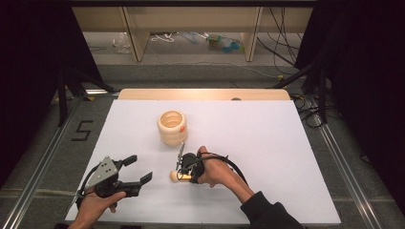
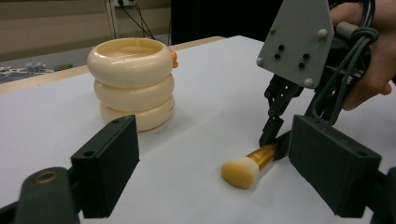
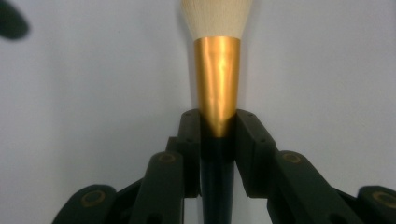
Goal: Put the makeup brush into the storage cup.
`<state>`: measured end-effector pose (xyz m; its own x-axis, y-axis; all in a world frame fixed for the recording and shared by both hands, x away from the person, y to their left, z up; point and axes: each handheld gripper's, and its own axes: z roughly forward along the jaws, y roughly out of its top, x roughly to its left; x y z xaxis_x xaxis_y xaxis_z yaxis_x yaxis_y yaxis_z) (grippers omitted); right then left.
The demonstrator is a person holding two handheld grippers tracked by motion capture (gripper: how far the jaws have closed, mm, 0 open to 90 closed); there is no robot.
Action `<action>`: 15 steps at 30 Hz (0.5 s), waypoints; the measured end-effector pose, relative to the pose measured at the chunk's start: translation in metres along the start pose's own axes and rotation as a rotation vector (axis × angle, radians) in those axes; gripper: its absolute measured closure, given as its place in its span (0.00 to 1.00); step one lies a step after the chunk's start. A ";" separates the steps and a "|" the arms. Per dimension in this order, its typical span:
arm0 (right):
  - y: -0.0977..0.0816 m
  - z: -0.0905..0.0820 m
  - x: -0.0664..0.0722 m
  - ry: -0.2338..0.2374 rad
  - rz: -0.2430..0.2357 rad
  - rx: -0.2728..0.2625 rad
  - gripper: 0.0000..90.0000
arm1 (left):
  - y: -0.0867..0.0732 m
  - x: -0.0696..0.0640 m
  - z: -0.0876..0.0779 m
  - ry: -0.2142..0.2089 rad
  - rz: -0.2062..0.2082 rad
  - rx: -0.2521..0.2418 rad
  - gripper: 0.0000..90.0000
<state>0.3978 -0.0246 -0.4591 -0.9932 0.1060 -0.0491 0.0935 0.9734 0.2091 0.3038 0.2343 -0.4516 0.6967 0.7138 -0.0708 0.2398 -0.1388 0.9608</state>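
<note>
On a white table (image 1: 267,143), my right gripper (image 3: 218,128) is clenched around a makeup brush (image 3: 217,88), its two black jaws pressed on either side where the gold ferrule meets the dark handle. The brush lies low over the table near its front edge, cream bristles pointing toward my left. My left gripper (image 1: 136,168) rests just beside it, jaws spread wide and grasping nothing. A cream holder of three stacked rings (image 1: 172,127) stands upright a little farther back.

brush (image 2: 246,167): 1, between the right tongs (image 3: 218,128) | ringed cream holder (image 1: 172,127): 1, beyond both tongs | tongs: 2 | bench (image 1: 267,143): 1
</note>
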 end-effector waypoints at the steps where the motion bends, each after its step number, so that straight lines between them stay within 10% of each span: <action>1: 0.000 0.000 0.000 0.000 0.000 0.000 0.81 | 0.000 0.000 0.000 0.000 0.000 0.000 0.18; 15: 0.002 -0.001 0.003 -0.017 0.004 0.013 0.82 | 0.000 0.000 0.000 0.000 0.000 0.000 0.18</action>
<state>0.3951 -0.0228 -0.4585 -0.9915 0.1129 -0.0647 0.0983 0.9756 0.1964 0.3041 0.2344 -0.4514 0.6971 0.7135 -0.0708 0.2395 -0.1385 0.9610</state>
